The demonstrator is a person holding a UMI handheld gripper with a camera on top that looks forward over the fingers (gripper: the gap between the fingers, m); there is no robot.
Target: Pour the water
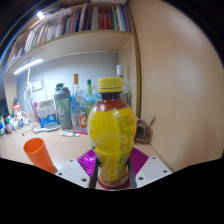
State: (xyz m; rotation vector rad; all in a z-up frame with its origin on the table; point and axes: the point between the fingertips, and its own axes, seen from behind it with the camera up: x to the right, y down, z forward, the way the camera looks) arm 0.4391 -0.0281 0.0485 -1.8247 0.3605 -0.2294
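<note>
A yellow drink bottle (111, 130) with a yellow cap and a printed label stands upright between the fingers of my gripper (112, 166). Both purple pads (88, 161) press against its lower sides, so the gripper is shut on it. The bottle's base is hidden low between the fingers. An orange cup (38, 153) stands on the wooden desk (60, 150), to the left of the bottle and a little beyond the left finger.
Several bottles and containers (72, 103) crowd the back of the desk under a lit shelf. Books fill the shelf (75, 22) above. A pale wall panel (180, 90) rises close on the right.
</note>
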